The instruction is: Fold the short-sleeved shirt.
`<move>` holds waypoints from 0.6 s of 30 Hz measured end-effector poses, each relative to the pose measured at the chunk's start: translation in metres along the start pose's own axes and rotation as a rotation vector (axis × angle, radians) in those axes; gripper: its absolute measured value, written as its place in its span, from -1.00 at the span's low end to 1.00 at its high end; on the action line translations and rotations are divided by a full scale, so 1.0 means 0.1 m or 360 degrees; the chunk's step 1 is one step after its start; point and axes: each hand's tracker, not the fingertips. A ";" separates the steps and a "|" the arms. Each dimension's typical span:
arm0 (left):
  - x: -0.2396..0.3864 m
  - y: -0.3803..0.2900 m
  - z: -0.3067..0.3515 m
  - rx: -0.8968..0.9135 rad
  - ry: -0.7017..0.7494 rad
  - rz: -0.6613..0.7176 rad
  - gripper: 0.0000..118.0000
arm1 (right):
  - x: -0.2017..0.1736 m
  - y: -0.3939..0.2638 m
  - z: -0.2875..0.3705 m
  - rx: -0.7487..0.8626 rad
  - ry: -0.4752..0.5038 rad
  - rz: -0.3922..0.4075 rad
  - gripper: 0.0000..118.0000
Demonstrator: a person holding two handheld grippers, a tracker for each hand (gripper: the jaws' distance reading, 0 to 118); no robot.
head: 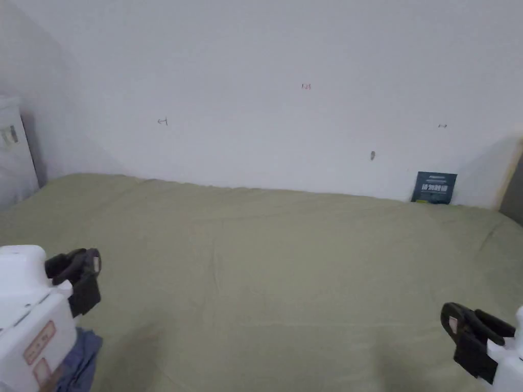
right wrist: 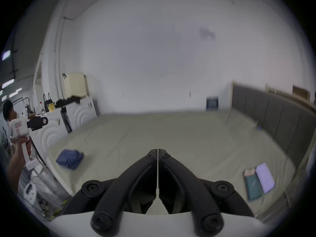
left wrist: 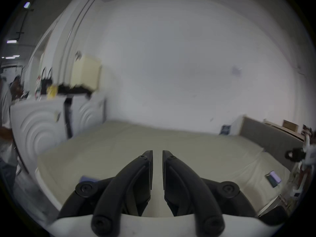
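Left gripper [left wrist: 157, 155], black two-jaw tool on white body: jaws slightly parted, empty, raised at lower left of head view. Right gripper [right wrist: 157, 151], same make: jaws pressed together on nothing, lower right. Crumpled blue short-sleeved shirt [right wrist: 69, 158]: bunched at near left edge of olive-green bed sheet [head: 286, 265], apparently awaiting pickup. Sheet centre bare; ample spreading room, white wall behind.

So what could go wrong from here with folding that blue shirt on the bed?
The blue shirt lies bunched near the bed's left edge, so a pull might drag it off. Both the left gripper and right gripper hang above the sheet holding nothing. Two flat items could get swept.
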 end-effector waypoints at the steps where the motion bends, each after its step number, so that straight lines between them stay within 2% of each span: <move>1: 0.26 0.06 0.06 0.0047 -0.0052 -0.0029 -0.80 | -0.04 0.14 0.10 0.0095 -0.0015 0.0043 -0.95; 4: 0.81 0.19 0.18 0.0102 -0.0166 -0.0047 -0.80 | -0.11 0.41 0.27 0.0151 -0.0064 0.0153 -0.95; 7: 1.23 0.19 0.30 0.0132 -0.0148 -0.0177 -0.80 | -0.16 0.52 0.47 0.0195 -0.0243 0.0256 -0.95; 11: 1.52 0.13 0.40 0.0140 -0.0115 -0.0213 -0.80 | -0.09 0.52 0.63 0.0231 -0.0287 0.0215 -0.95; 13: 1.56 0.07 0.45 0.0136 -0.0093 -0.0244 -0.80 | -0.01 0.53 0.66 0.0223 -0.0237 0.0141 -0.95; 18: 1.60 0.10 0.50 0.0119 -0.0134 -0.0211 -0.80 | 0.00 0.50 0.70 0.0228 -0.0260 0.0140 -0.94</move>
